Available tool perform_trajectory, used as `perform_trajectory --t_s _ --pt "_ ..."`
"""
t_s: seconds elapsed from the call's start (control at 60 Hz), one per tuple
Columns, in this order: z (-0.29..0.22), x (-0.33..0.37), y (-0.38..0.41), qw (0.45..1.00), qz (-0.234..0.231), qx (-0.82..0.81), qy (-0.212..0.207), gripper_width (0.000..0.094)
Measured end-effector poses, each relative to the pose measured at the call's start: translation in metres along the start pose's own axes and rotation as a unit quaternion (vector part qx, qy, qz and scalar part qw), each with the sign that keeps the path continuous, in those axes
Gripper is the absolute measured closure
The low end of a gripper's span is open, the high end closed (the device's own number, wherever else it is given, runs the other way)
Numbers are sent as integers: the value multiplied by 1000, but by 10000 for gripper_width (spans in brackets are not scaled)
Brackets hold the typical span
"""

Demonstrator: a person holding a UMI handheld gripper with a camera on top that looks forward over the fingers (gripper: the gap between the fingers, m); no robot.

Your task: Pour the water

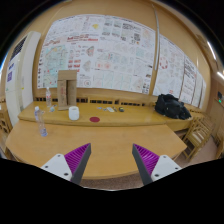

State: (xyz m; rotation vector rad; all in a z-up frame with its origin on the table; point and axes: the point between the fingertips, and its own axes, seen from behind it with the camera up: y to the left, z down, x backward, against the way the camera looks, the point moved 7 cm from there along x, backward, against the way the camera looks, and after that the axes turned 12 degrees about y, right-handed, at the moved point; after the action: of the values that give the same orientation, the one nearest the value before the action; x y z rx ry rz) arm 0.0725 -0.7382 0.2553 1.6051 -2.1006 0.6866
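Note:
My gripper (111, 163) is open and empty, its two purple-padded fingers (76, 160) spread wide above the near edge of a curved wooden table (110, 140). A clear plastic water bottle (41, 121) stands on the table far ahead to the left. A second clear bottle (49, 98) stands further back, next to a white cup (73, 113). Nothing is between the fingers.
A tall cardboard box (67, 88) stands at the back left of the table. A small red object (95, 120) lies mid-table. A black bag (172, 106) sits at the right end. A wooden chair (199, 135) stands to the right. Posters cover the wall behind.

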Motion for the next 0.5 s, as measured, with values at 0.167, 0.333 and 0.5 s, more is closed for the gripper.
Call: perform_trajectory --t_s 0.167,0.333,0.5 --pt "17 -7 12 1000 9 1 19 84" --pt "55 -25 46 999 11 15 47 82" --pt "94 -49 118 997 2 31 74 80"
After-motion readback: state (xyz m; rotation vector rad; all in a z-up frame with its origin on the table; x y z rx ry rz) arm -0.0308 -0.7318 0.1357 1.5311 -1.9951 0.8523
